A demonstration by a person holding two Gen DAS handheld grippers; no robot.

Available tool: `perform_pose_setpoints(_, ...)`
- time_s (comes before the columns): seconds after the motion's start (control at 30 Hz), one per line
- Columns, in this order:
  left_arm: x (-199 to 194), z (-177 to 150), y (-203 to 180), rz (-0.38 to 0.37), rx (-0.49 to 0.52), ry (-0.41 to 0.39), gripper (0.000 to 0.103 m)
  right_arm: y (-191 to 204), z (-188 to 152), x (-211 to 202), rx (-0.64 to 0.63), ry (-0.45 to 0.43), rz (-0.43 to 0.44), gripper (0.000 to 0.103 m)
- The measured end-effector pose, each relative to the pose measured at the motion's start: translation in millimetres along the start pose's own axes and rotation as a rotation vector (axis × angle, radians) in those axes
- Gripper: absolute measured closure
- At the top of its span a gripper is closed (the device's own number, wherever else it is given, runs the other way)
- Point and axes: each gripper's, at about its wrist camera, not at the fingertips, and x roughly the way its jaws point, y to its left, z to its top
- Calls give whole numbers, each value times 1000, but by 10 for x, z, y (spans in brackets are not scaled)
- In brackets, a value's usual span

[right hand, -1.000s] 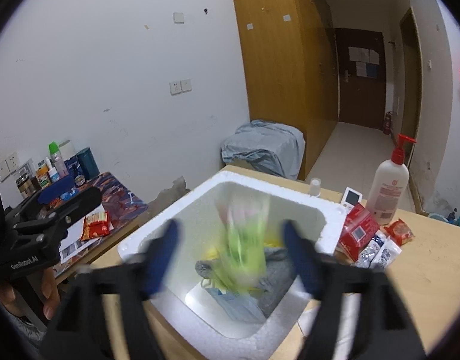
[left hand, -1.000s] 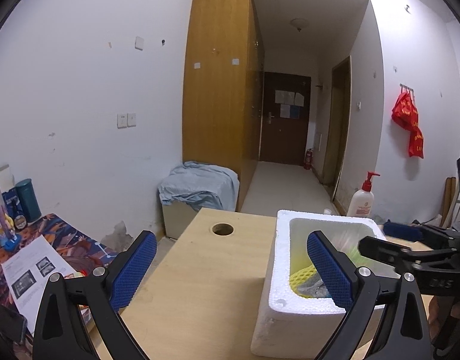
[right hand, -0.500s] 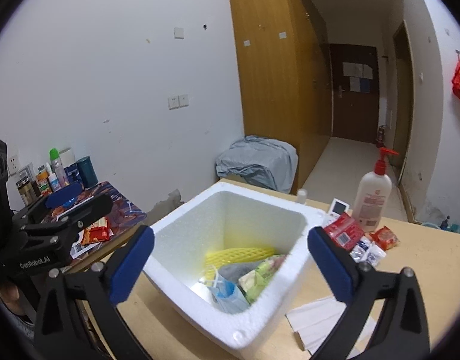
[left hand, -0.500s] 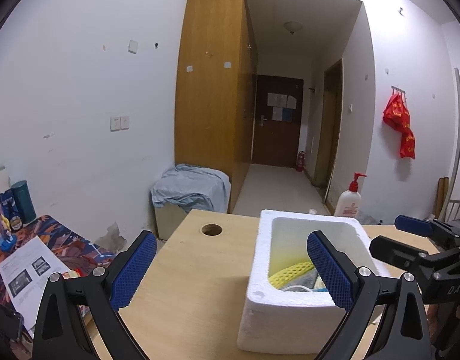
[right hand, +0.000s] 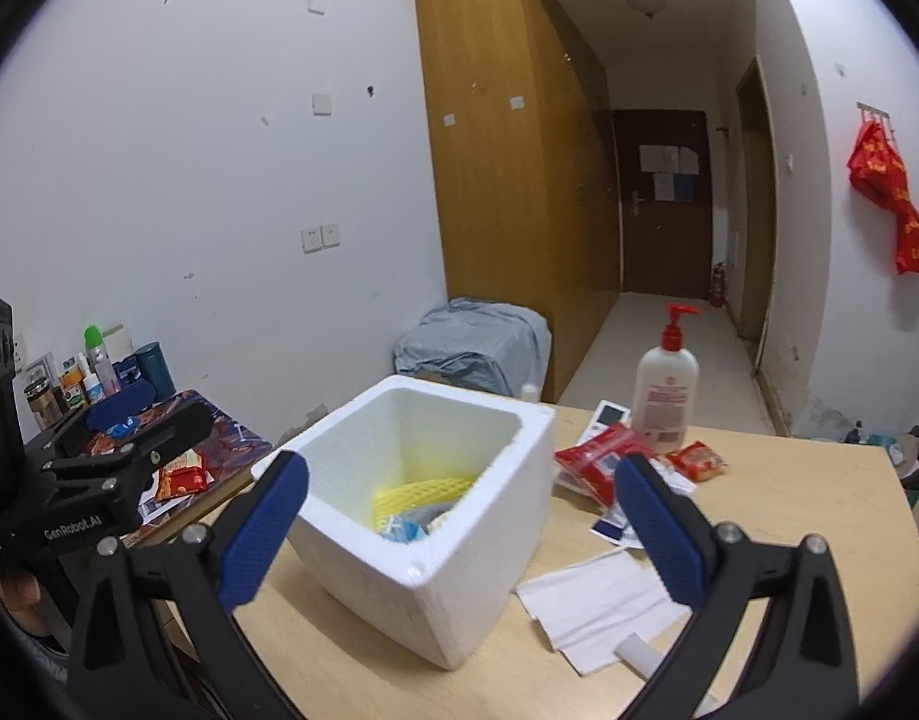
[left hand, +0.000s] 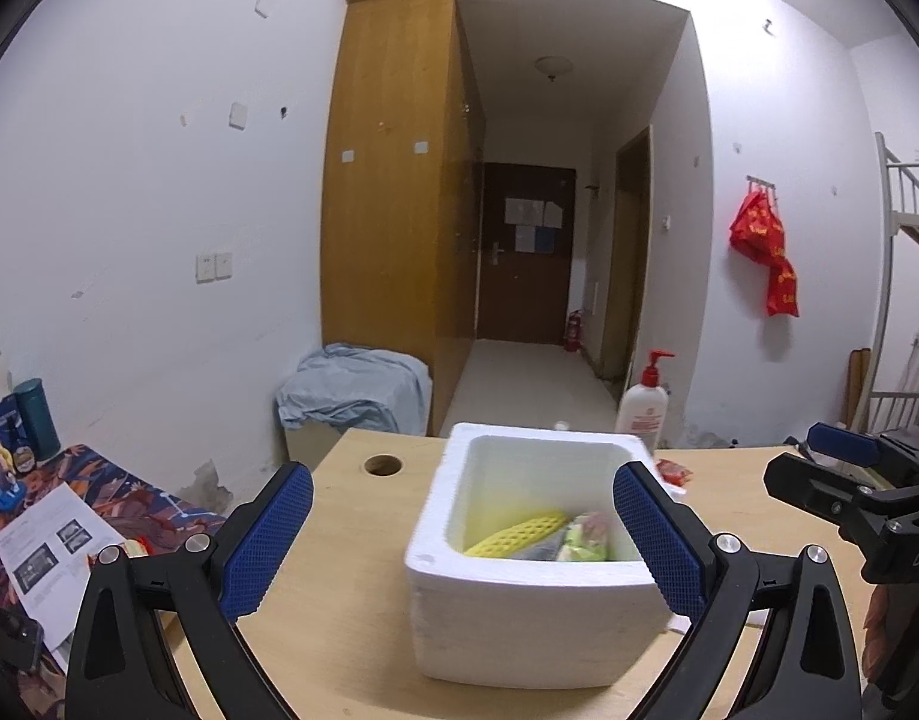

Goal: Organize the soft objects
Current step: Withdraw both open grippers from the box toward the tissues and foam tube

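1. While the white foam box (right hand: pixel 435 516) stands on the wooden surface (right hand: pixel 807 516), the right gripper (right hand: pixel 459 528) hangs in front of it with its fingers spread wide, having just finished opening; nothing lies between them but the box's near corner further off.
2. Inside the box lie a yellow foam net (right hand: pixel 417 489), a bluish soft item (right hand: pixel 402 528) and a green packet (left hand: pixel 585 540).
3. At 3 o'clock of the box, a white folded cloth (right hand: pixel 603 600) lies flat on the surface; red snack packets (right hand: pixel 603 459) sit at 1 o'clock, near a pump bottle (right hand: pixel 663 390).
4. Equally wide, the left gripper (left hand: pixel 459 540) holds nothing, with the box ahead between its fingers, untouched.
5. Both grippers point slightly downward.
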Motion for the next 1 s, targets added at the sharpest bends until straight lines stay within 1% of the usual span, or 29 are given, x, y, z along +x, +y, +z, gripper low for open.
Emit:
perform_pose_setpoints(0.23, -219, 2, -303, -68, 19, -29, 3, -132, -69, -415, 19, -48, -50, 0)
perform_pose_setpoints(0.5, -365, -15, -687, -162, 54, -40, 1, -312, -221, -892, 37, -97, -119, 0)
perform_pose_setpoints(0.57, -381, -18, -758, -175, 65, -44, 1, -339, -253, -990, 38, -109, -140, 0)
perform_pose_setpoints(0.8, -399, -65, -947, -227, 78, -43, 1, -424, -354, -1208, 49, -136, -173, 0)
perform_pose_setpoints(1.0, -422, -223, -1042, -243, 61, -55, 1, -481, -451, -1302, 58, -141, -195, 0)
